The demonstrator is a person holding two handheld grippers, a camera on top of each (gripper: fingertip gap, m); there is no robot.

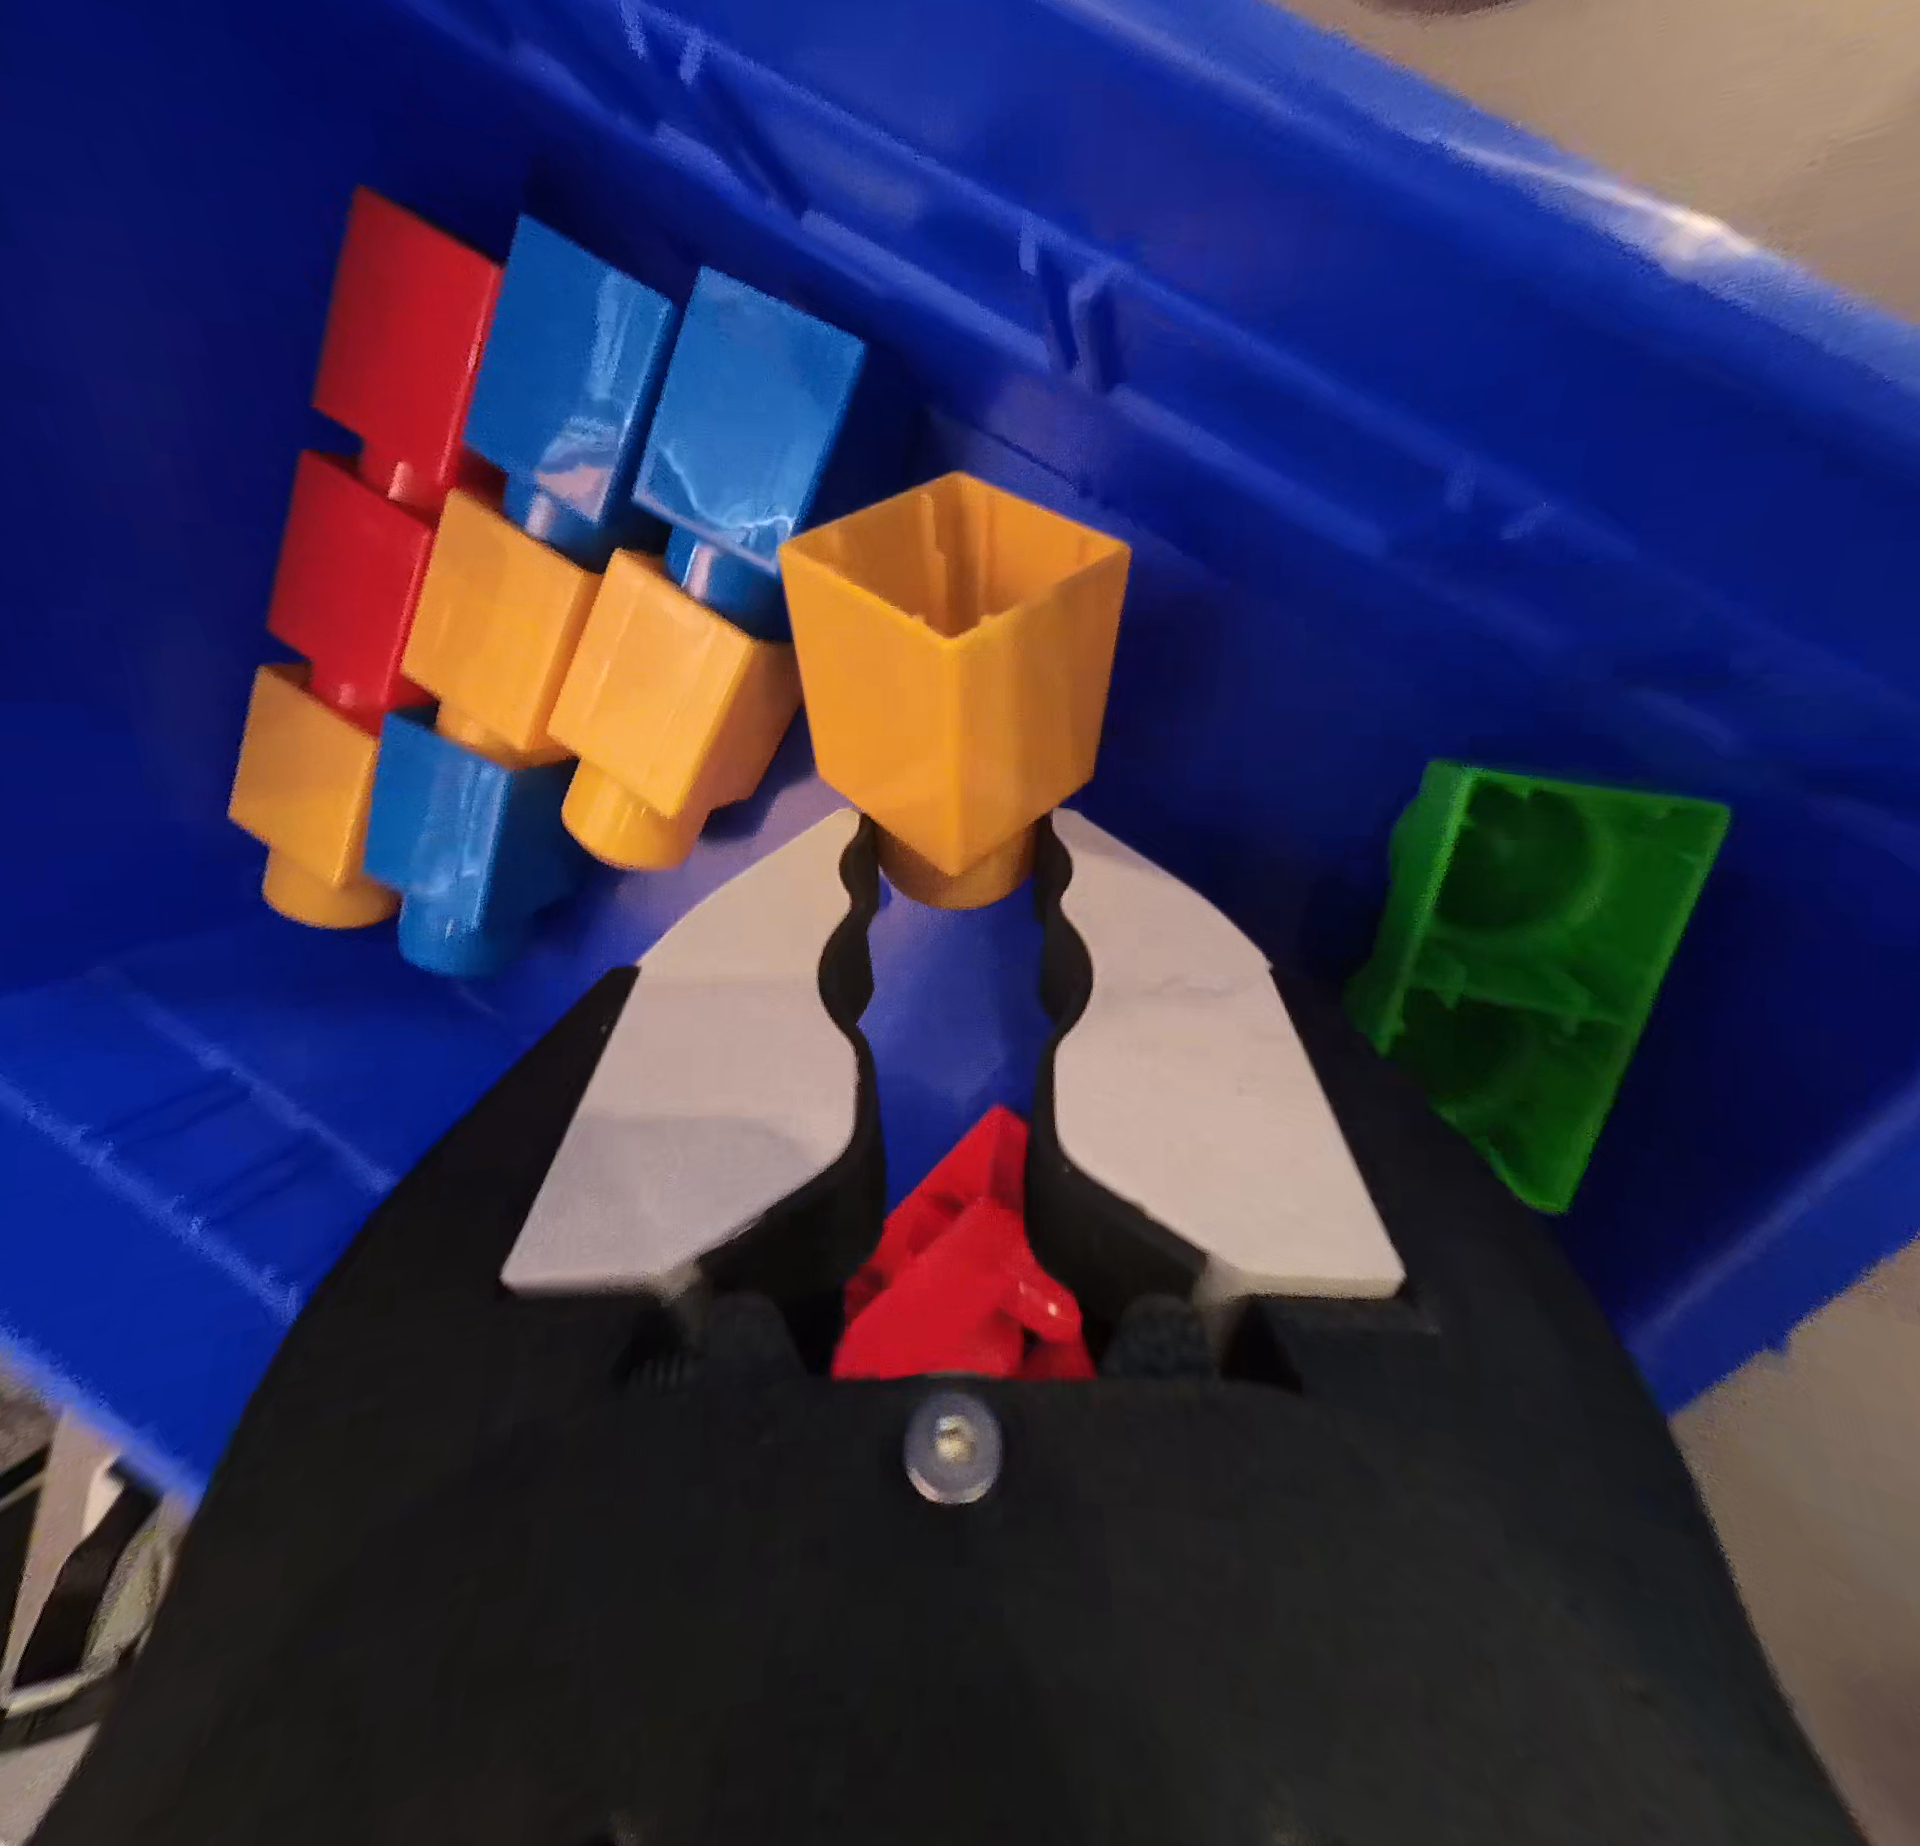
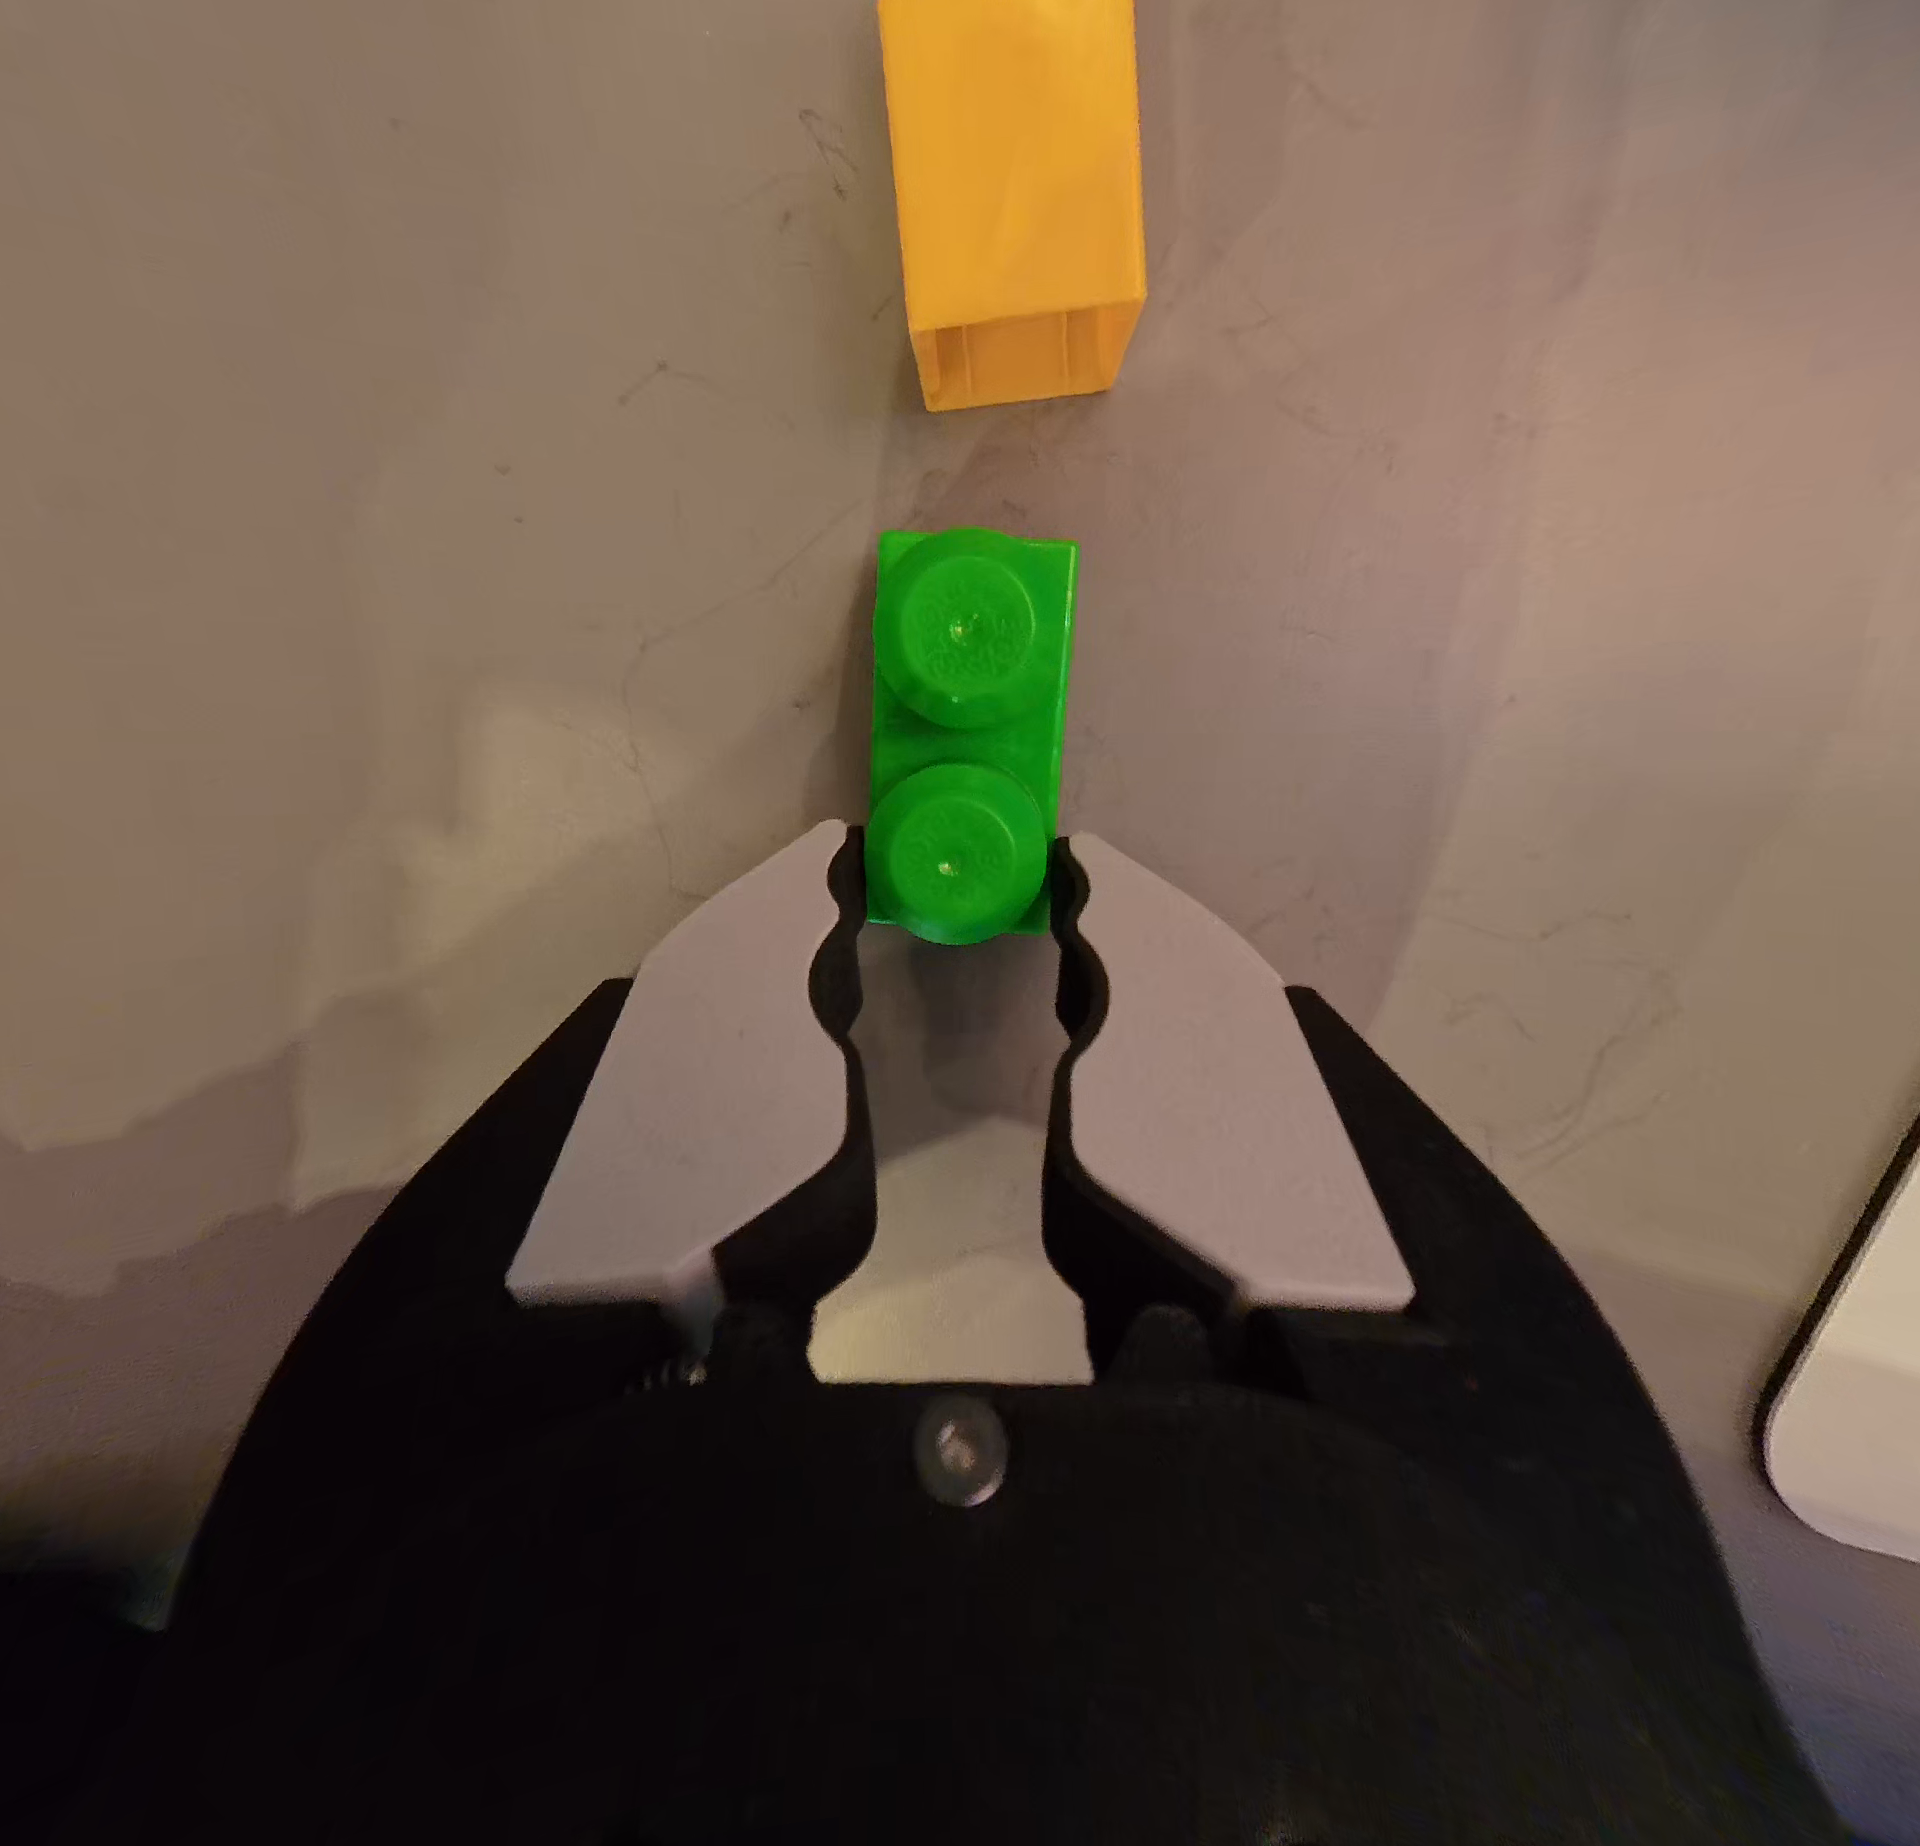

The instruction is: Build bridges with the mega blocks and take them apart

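In the left wrist view my left gripper [image 1: 954, 851] is inside a blue bin [image 1: 1351, 362]. It is shut on the round stud of a yellow one-stud block [image 1: 951, 674], whose hollow underside faces away from me. In the right wrist view my right gripper [image 2: 951, 861] is shut on the near end of a green two-stud block [image 2: 966, 736], studs toward the camera, over the grey table [image 2: 416, 446]. Another yellow one-stud block [image 2: 1018, 196] lies on its side on the table beyond the green one.
Several loose red, blue and yellow blocks [image 1: 540, 570] lie together at the left of the bin. A green two-stud block [image 1: 1538, 986] lies at the right, and a red block [image 1: 966, 1277] is under my left gripper. A white object [image 2: 1860, 1381] is at the table's right edge. The tips of one gripper are about 35 cm away from the tips of the other.
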